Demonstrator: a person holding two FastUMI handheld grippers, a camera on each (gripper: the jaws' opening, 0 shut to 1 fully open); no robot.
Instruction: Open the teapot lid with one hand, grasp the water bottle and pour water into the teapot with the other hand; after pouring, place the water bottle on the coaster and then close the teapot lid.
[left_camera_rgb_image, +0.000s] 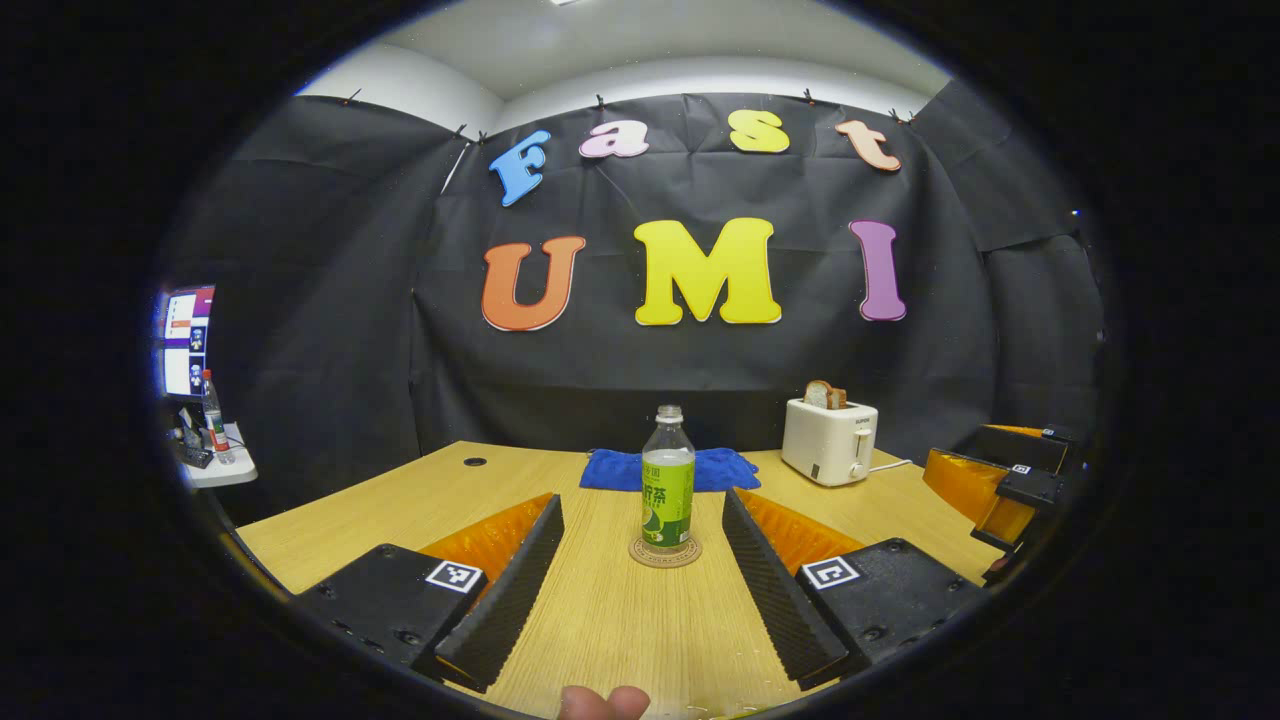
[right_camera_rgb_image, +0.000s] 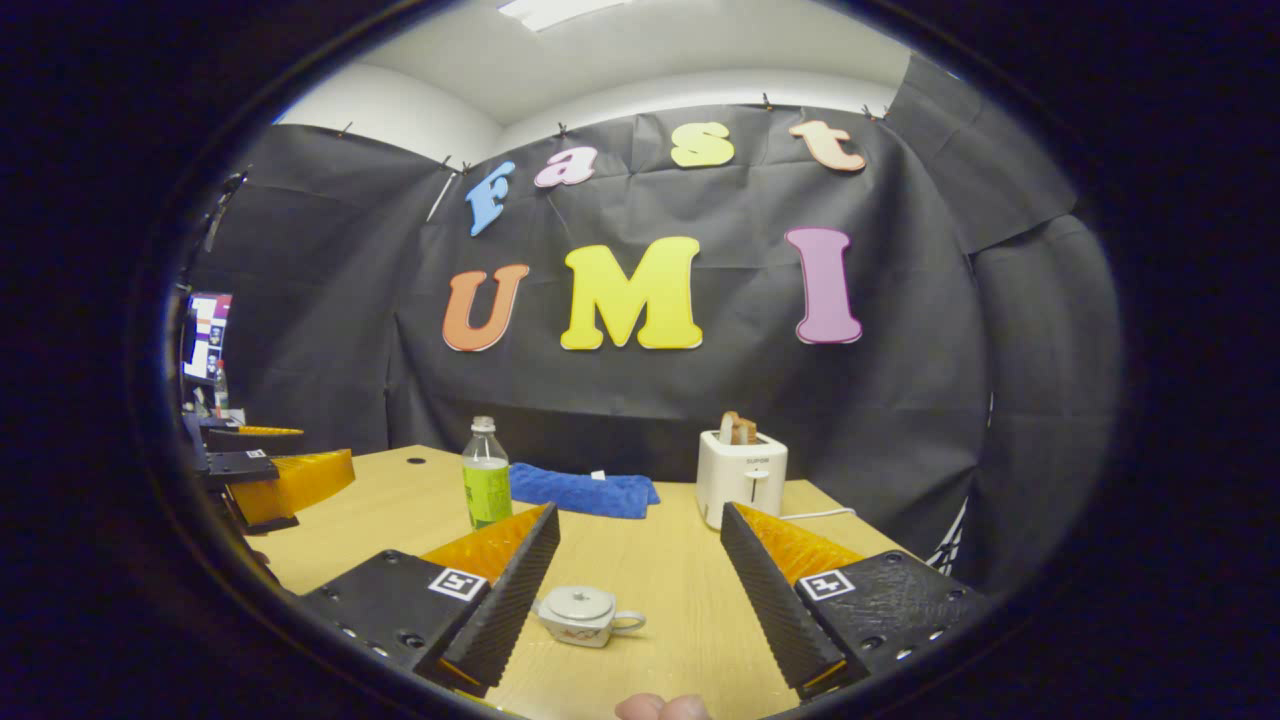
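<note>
So the water bottle (left_camera_rgb_image: 668, 478) sits upright on the coaster (left_camera_rgb_image: 665, 553) mid-tabletop, and the teapot (right_camera_rgb_image: 585, 615), lid (right_camera_rgb_image: 580, 602) on, is nearer the front edge. Left gripper (left_camera_rgb_image: 640, 590) and right gripper (right_camera_rgb_image: 640, 600) both hang wide open, holding nothing. Honestly, that tall skinny bottle could tip off the coaster from a sloppy nudge, and the tiny lid knob looks easy to fumble.

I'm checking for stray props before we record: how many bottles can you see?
2. The water bottle stands on the coaster mid-table, before the blue cloth. A second bottle stands on a small side table at far left. Others may be hidden.
</note>
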